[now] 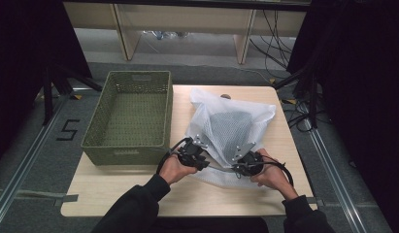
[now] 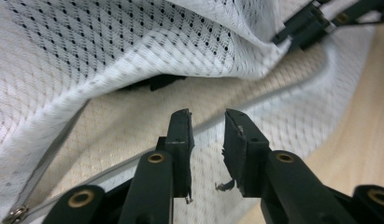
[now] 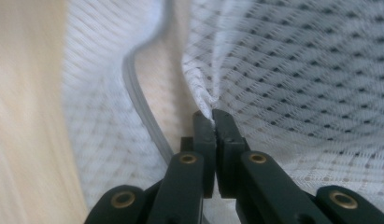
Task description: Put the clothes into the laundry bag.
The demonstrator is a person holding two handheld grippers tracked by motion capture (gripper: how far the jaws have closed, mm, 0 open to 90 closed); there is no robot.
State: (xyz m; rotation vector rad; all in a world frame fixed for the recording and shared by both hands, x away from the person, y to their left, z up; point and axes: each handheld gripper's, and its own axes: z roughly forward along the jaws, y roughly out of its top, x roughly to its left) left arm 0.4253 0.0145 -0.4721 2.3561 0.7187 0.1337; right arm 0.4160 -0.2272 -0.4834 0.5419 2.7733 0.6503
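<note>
A white mesh bag [image 1: 226, 128] with something dark inside is laid on the table [image 1: 114, 194], just beside a green basket [image 1: 131, 116]. The upper layer at its near edge is pinched by the clenched right claw [image 3: 212, 116]. The left claw [image 2: 207, 116] is released, with nothing gripped between its jaws.

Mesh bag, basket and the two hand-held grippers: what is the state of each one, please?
Mesh bag: lies on the table, mouth unzipped and open, dark item inside.
Basket: upright, nothing in it.
Left hand-held gripper: jaws apart at the bag's mouth, nothing between them.
Right hand-held gripper: shut on the bag's upper edge, lifting it.
</note>
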